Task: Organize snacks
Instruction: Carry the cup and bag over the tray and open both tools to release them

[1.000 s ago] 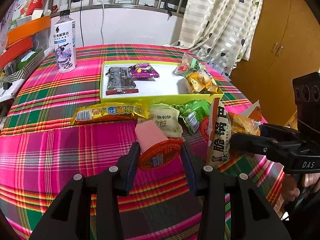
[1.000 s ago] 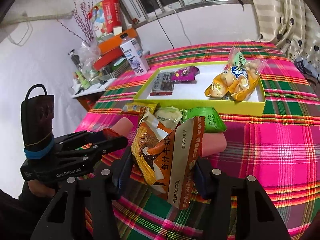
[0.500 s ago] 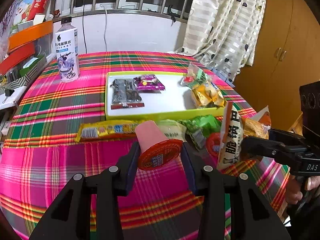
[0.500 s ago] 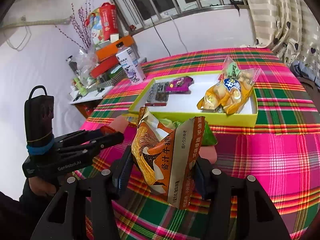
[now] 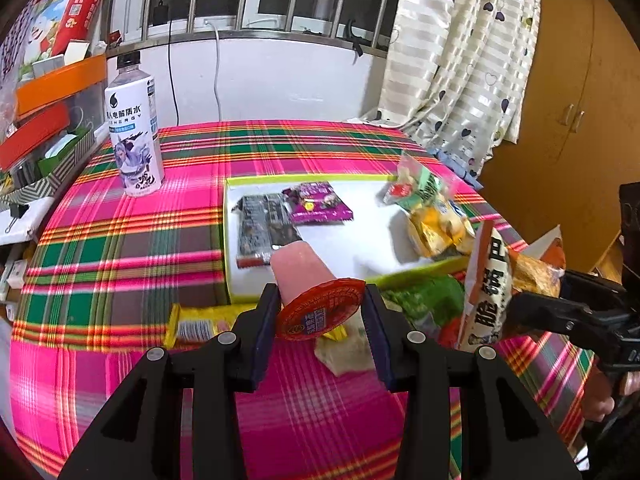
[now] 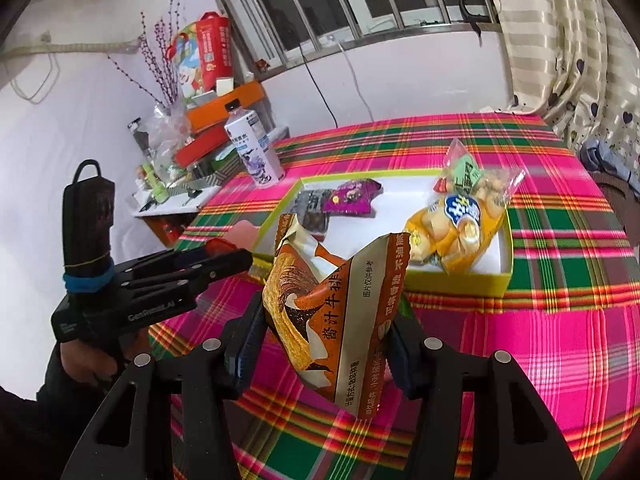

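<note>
My left gripper [image 5: 320, 312] is shut on a pink jelly cup with an orange lid [image 5: 316, 304], held above the table near the front edge of the yellow-green tray [image 5: 240, 296]. My right gripper [image 6: 328, 328] is shut on an orange-brown snack bag [image 6: 332, 304], held upright before the tray [image 6: 460, 284]; this bag also shows in the left wrist view [image 5: 488, 292]. In the tray lie a dark packet [image 5: 264, 232], a purple packet [image 5: 318, 204] and a yellow biscuit bag [image 5: 436, 220].
A white drink bottle [image 5: 134, 136] stands at the back left of the plaid tablecloth. A yellow bar [image 5: 200, 324], a pale packet [image 5: 344, 348] and a green bag [image 5: 424, 300] lie before the tray. Boxes clutter the left shelf [image 5: 44, 92].
Both grippers have risen and moved towards the tray with their snacks. The jelly cup now hangs over the tray's front edge.
</note>
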Demonstrator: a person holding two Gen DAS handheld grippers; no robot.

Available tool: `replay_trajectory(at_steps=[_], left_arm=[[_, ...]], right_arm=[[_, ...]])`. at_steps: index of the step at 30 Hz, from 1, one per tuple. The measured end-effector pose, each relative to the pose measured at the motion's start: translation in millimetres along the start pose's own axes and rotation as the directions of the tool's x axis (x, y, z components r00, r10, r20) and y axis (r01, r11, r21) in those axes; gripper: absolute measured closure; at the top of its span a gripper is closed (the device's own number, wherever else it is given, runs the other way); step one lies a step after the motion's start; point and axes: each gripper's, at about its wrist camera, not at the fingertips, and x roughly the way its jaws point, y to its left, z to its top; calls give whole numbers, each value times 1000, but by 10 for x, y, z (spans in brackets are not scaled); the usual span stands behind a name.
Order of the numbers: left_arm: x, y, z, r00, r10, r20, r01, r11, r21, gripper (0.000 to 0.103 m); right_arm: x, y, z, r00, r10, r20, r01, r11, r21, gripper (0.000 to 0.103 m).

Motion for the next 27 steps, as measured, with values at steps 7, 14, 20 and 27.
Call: replay_trajectory(at_steps=[7,14,20,27], left_arm=[[187,67,180,1000,6,1,-6,1000,8,60],[389,144,316,1000,7,-3,-7,1000,-1,60],[556,214,342,1000,24,-20,-24,1000,-5,60],[683,289,292,998,32,-61,-33,999,-14,60]], right_arm=[[83,-52,141,1000,-9,15,9,1000,-3,50],[209,-123,294,1000,-14,21,14,1000,8,50],[364,-163,451,1000,-22,20,22,1000,7,50],[625,-206,579,999,-33,-9,33,999,1,50]])
